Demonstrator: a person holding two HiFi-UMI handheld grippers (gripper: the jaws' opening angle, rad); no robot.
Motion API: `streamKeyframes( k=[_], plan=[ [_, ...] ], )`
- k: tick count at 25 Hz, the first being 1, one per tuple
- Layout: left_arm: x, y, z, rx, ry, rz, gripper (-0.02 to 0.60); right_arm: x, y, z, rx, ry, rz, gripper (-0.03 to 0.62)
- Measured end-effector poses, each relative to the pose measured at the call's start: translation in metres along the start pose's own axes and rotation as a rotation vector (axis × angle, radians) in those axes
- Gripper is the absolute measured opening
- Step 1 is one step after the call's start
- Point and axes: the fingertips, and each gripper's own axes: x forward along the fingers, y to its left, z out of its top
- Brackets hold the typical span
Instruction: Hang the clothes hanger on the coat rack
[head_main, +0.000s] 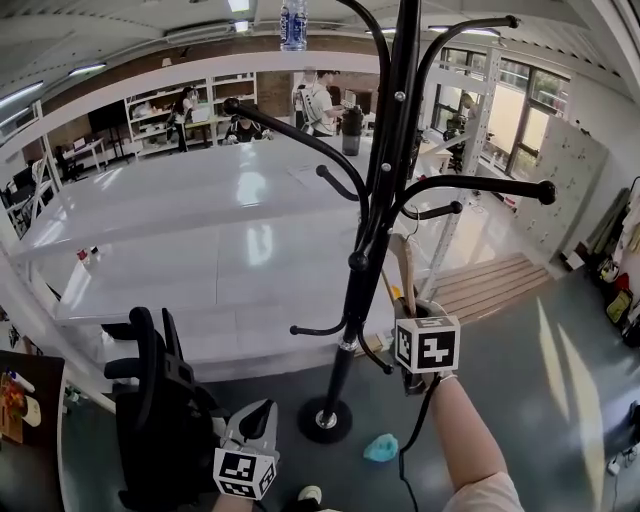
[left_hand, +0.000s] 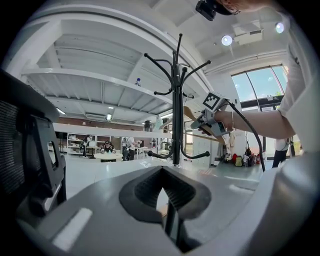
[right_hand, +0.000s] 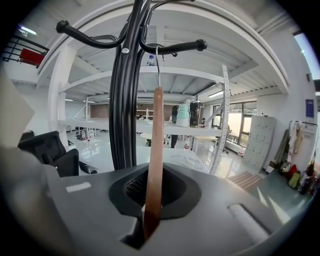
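Because the clothes hanger (right_hand: 154, 150) is a slim wooden bar with a thin wire hook (right_hand: 158, 67), you should expect it to be light and rigid, with a smooth finish that may twist in a pinch grip. Your right gripper (right_hand: 151, 197) has its fingers clamped on the lower end of the wood, seen edge-on, so the long piece above acts as a lever. A hold nearer the neck would probably steady the hook better (though the present one looks secure enough). The hanger stands upright just beside the black pole of the coat rack (right_hand: 125, 100), and the top of its hook is right at a knob-tipped arm (right_hand: 175, 48). Whether the wire already rests over that arm cannot be told. Your left gripper (left_hand: 162, 192) hangs low near a black office chair (head_main: 150, 420), with its fingers together and nothing between them. As for writing, the hanger shows no brand or print. The cube (head_main: 427, 345) on your right gripper carries only black-and-white square markers, and the blue label on the bottle (head_main: 293, 25) up on the shelf is too small to read.
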Motion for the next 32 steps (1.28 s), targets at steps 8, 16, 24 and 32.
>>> streamKeyframes(
  k=[8, 16, 24, 32],
  plan=[
    [-0.003, -0.006, -0.001, 0.016, -0.009, 0.012, 0.000, -0.019, 0.007, 0.003, 0.031, -0.145, 0.037, 0.133],
    [-0.018, -0.025, 0.015, 0.037, -0.034, 0.024, 0.000, -0.080, 0.007, 0.028, 0.040, -0.294, 0.055, 0.275],
    [-0.045, -0.063, 0.035, 0.059, -0.077, 0.020, 0.000, -0.171, 0.005, 0.025, 0.014, -0.411, 0.018, 0.170],
    [-0.081, -0.123, 0.054, 0.081, -0.122, -0.027, 0.000, -0.234, 0.016, -0.050, 0.016, -0.407, 0.071, 0.028]
  ],
)
